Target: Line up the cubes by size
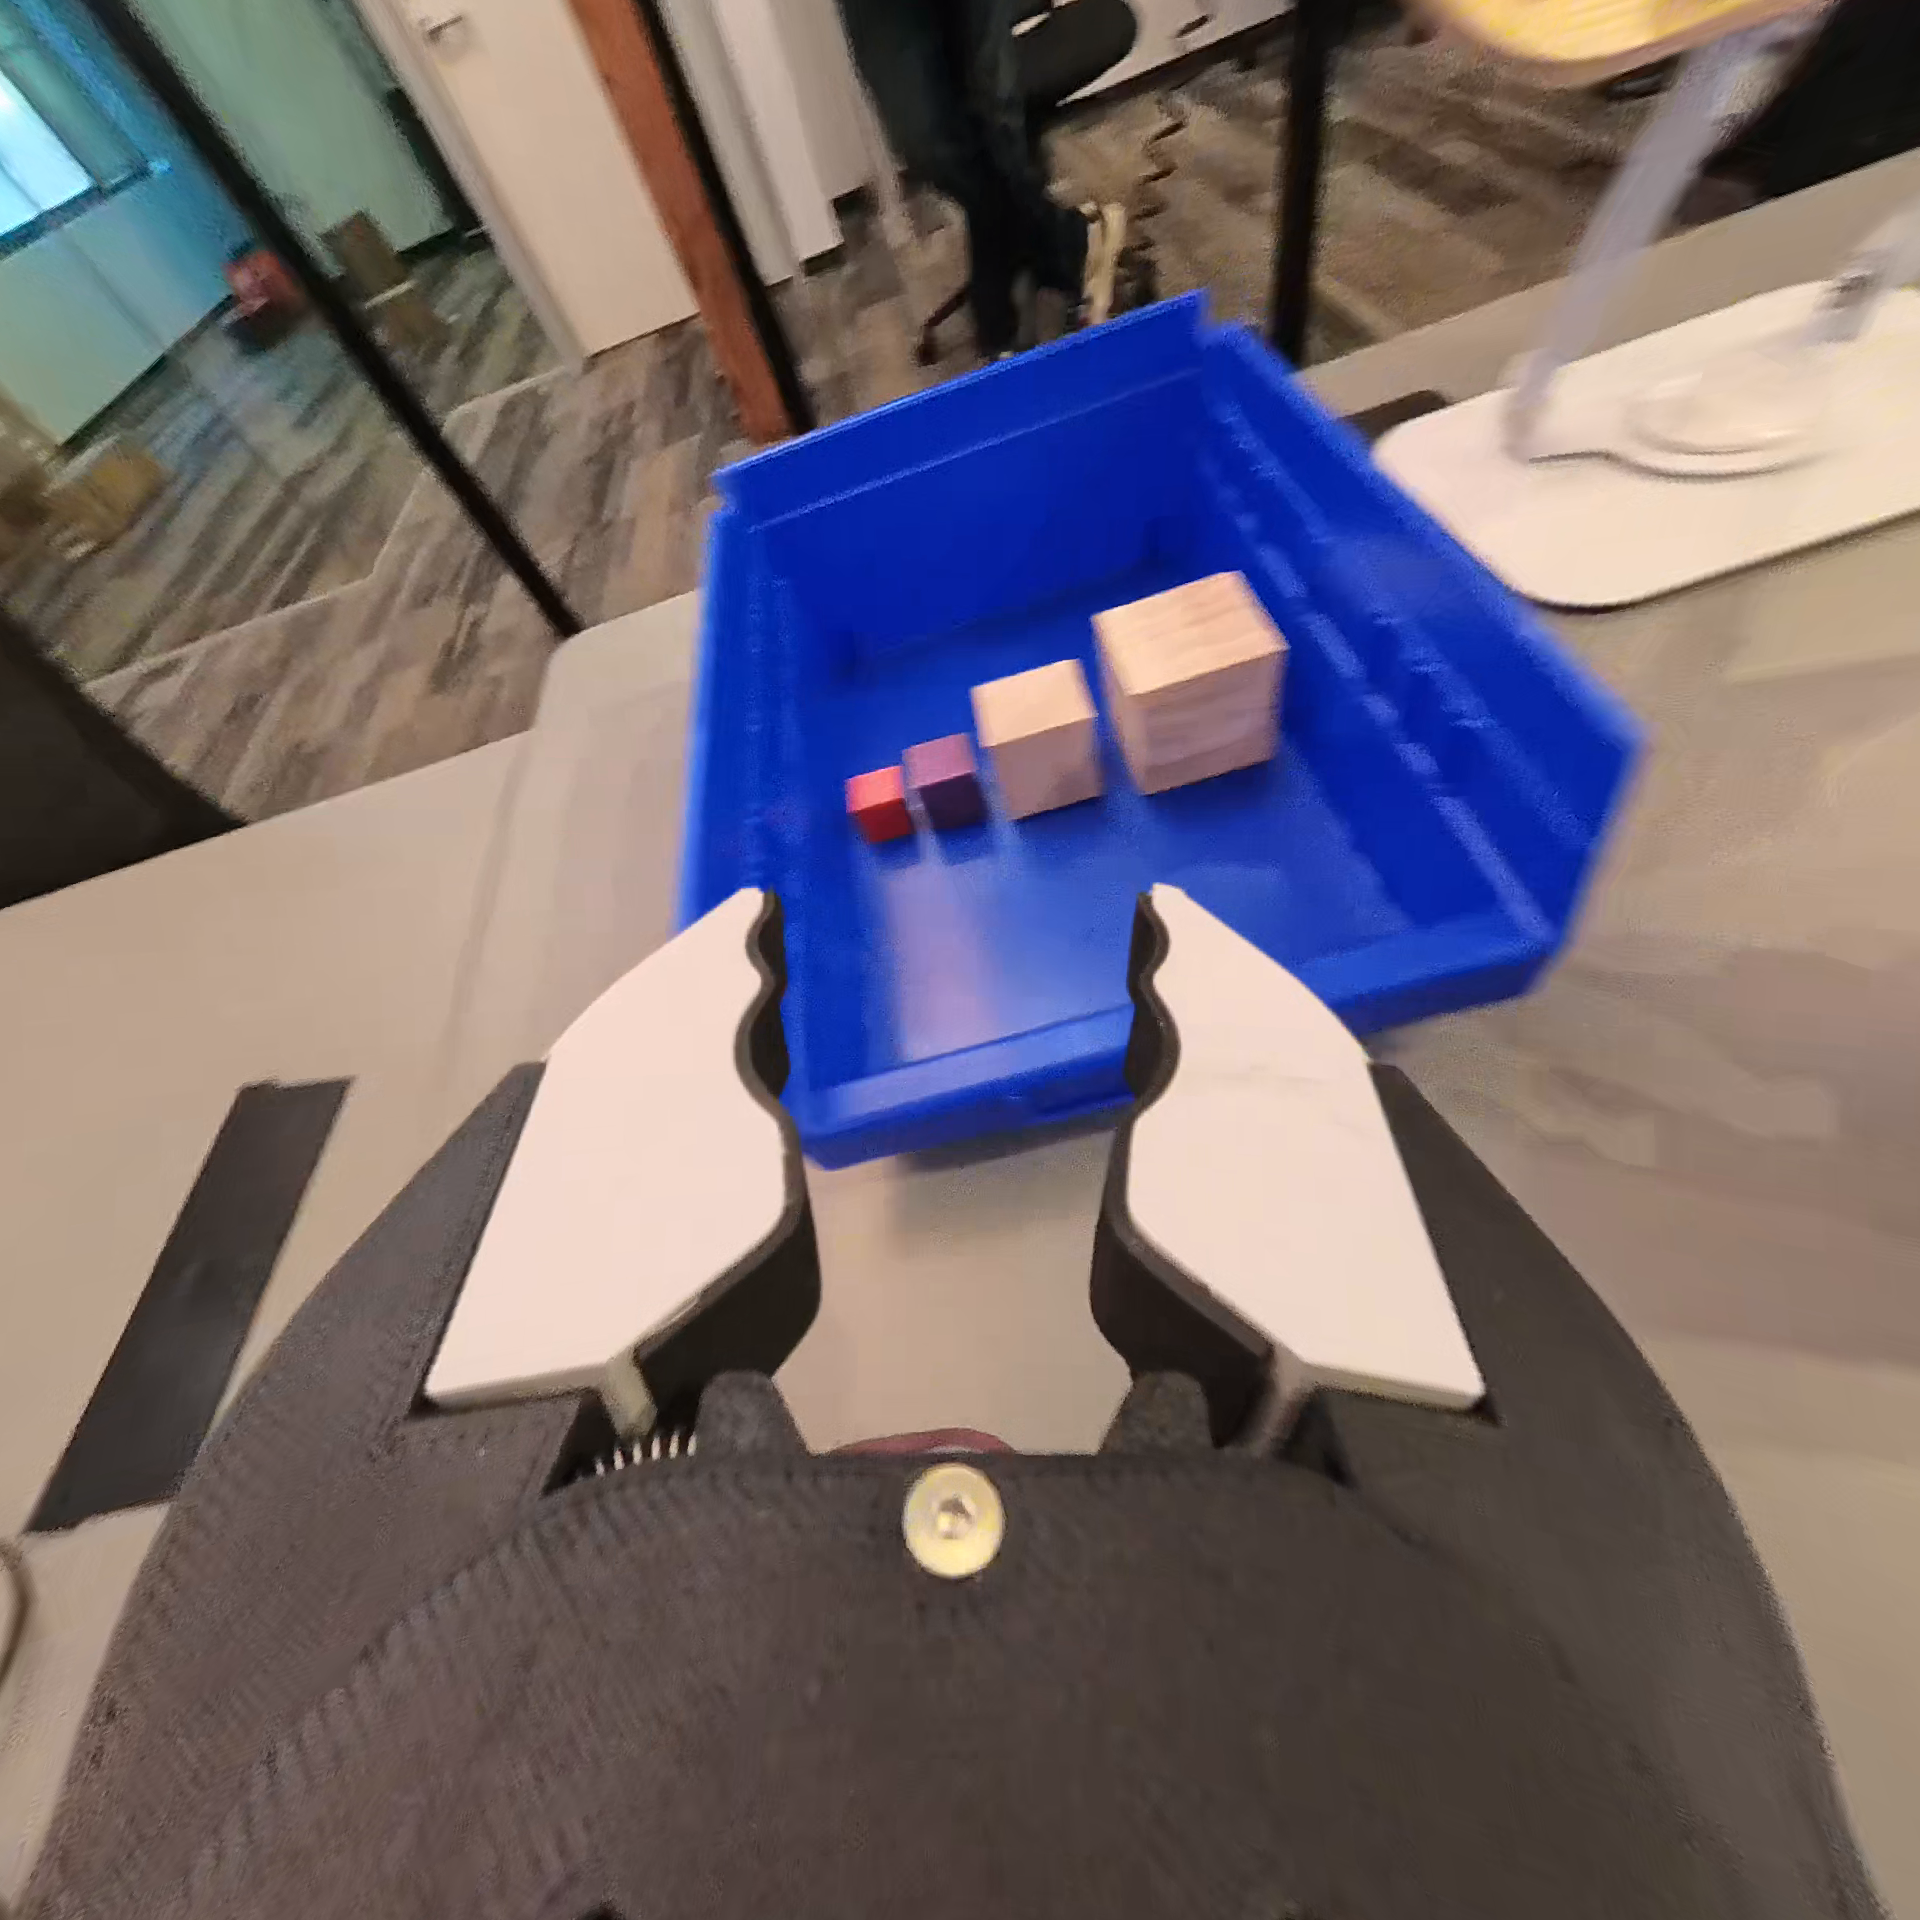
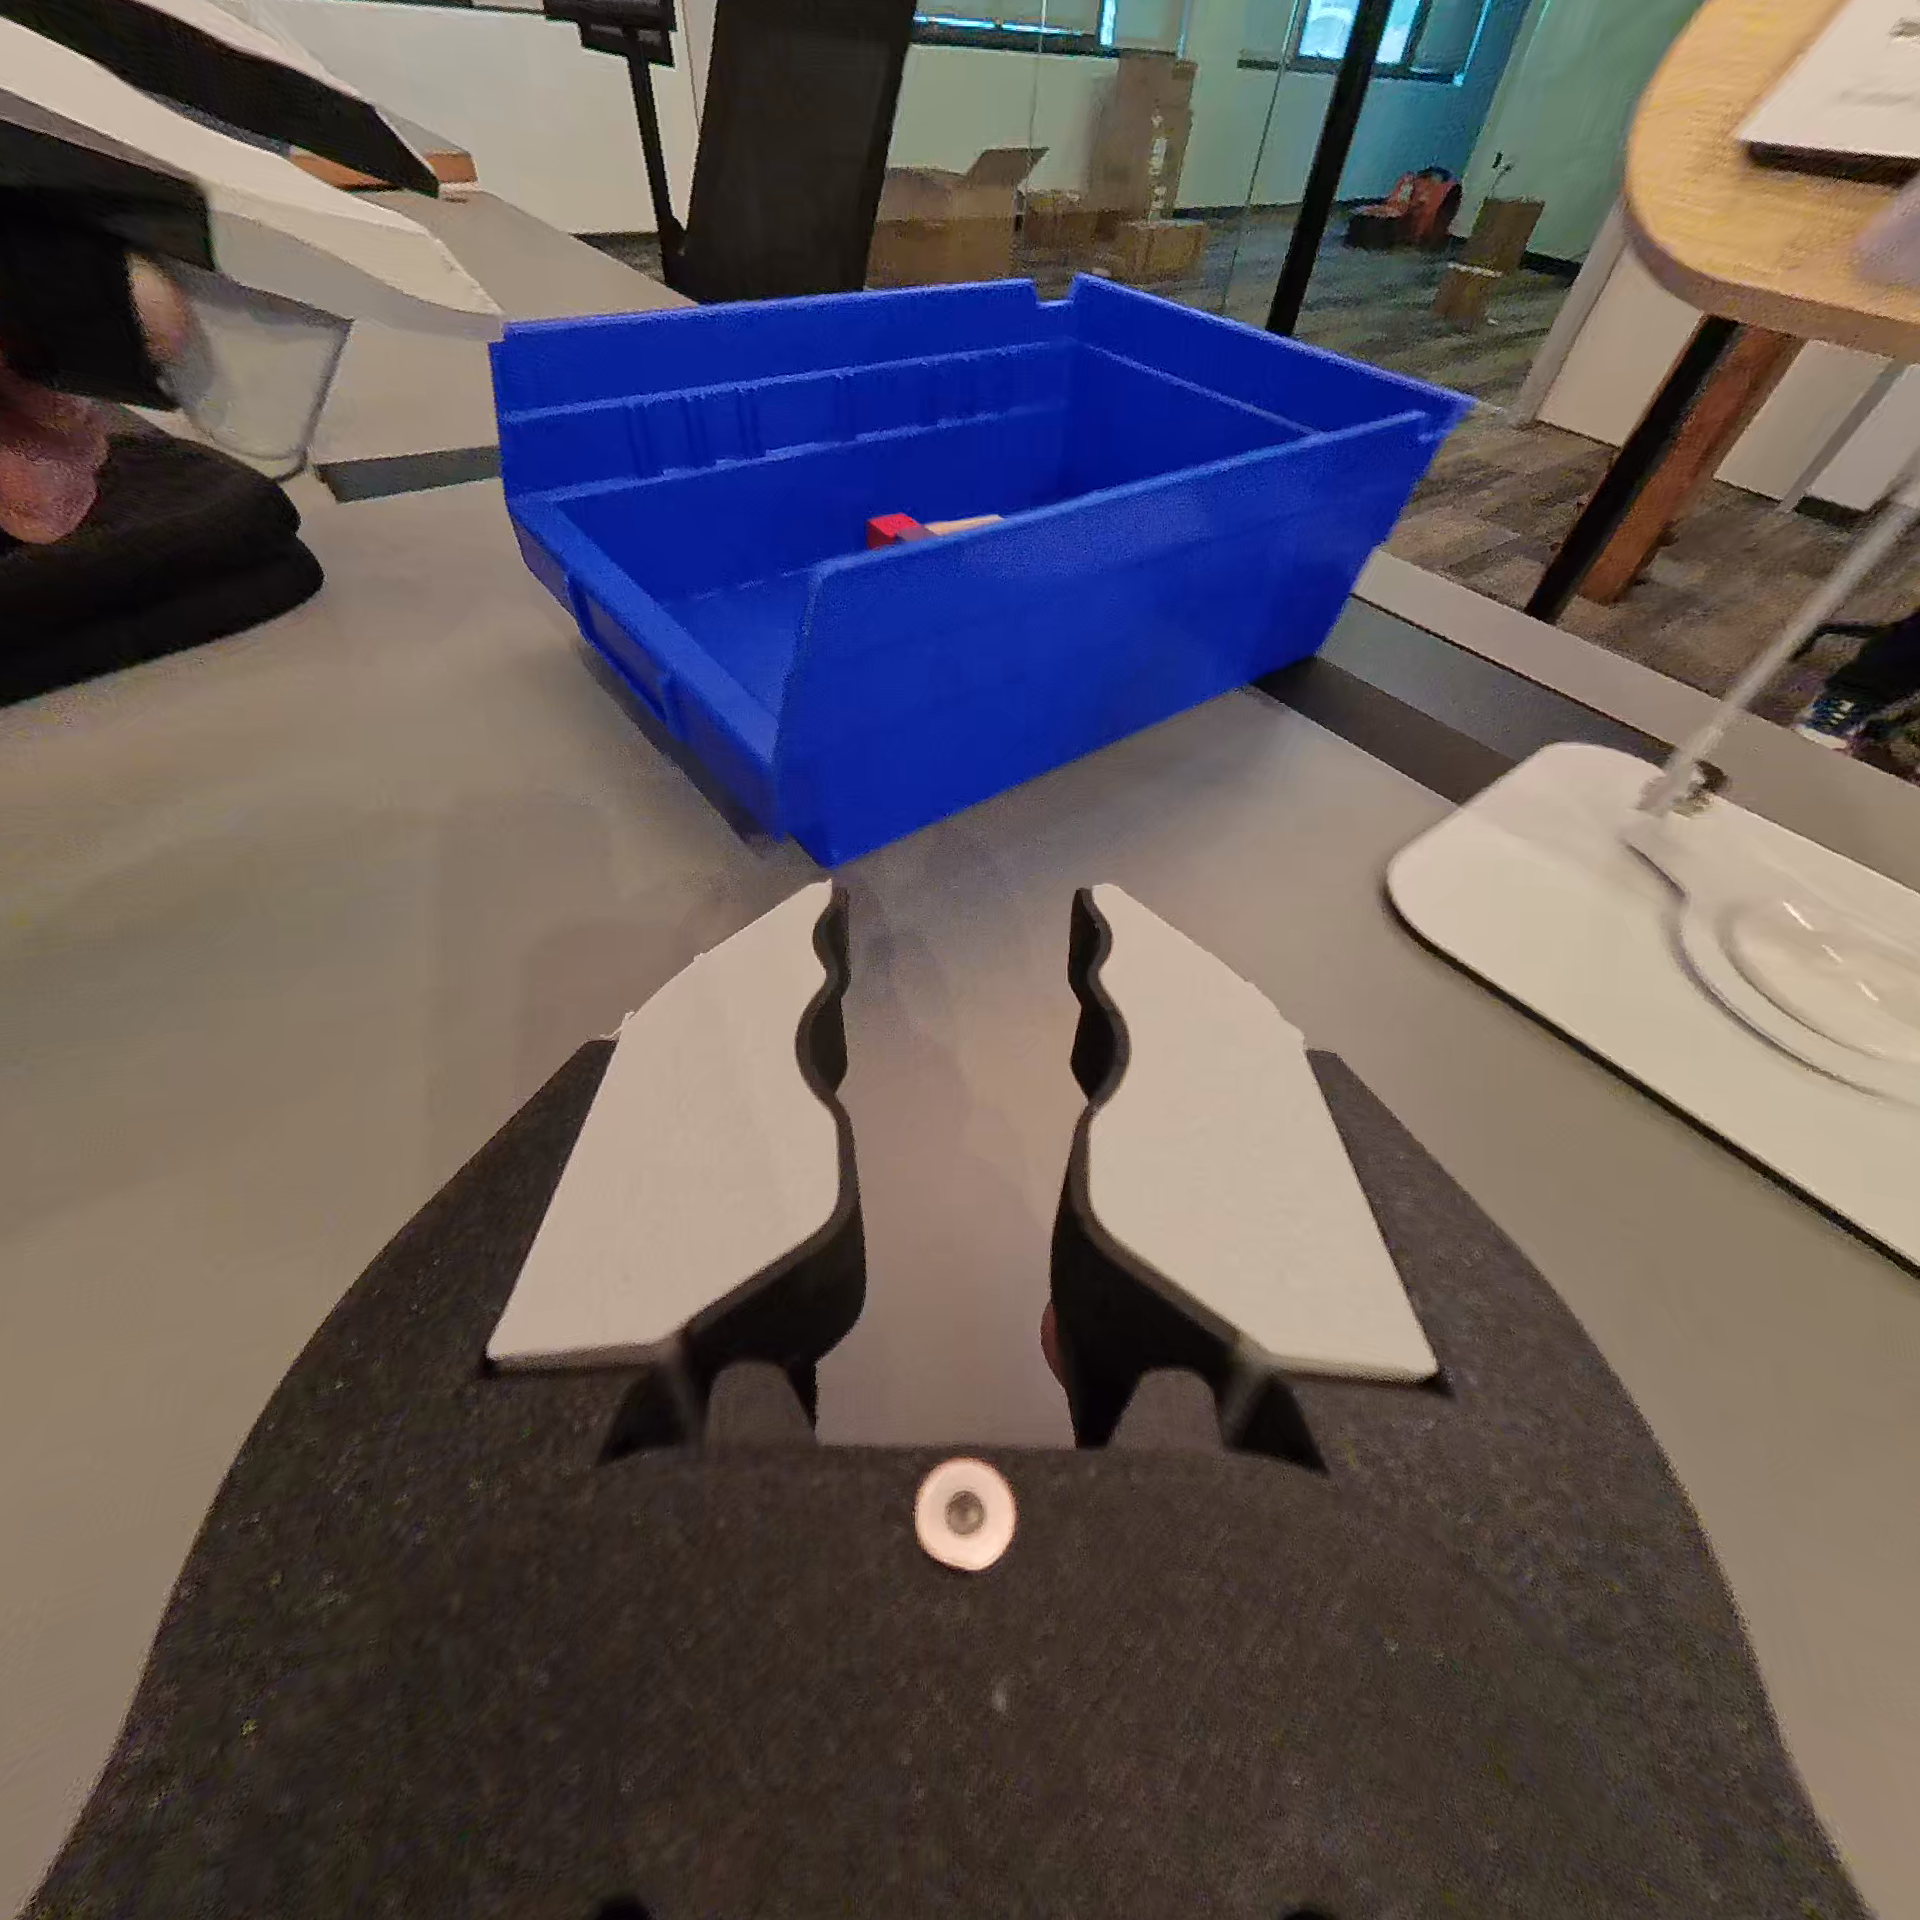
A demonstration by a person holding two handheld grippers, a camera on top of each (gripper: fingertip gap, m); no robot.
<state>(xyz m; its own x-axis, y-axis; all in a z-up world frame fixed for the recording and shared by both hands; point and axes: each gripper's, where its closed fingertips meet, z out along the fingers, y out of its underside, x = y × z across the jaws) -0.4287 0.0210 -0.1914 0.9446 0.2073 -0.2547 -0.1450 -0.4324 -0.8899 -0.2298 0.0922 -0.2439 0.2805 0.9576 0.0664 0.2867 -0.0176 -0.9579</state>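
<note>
Cubes [image 1: 1039, 727], wood & painted, in ribbed blue plastic bin [image 1: 1455, 727]; both jaws spread, empty.

standing on a smooth grey tabletop [image 2: 312, 831] with a dark seam strip [image 2: 1455, 675]. showing patterned grey-brown carpet flooring [image 1: 312, 540] beyond. running past black-framed glass partition walls [image 1: 343, 312] glowing with pale teal daylight. leaning in at right, a rounded light wooden table [image 2: 1745, 208] on a brown wooden leg [image 2: 1683, 468]. sitting stacked behind the glass, brown cardboard boxes [image 2: 966, 218]. resting nearby, a white flat stand base [image 2: 1621, 935].
</note>
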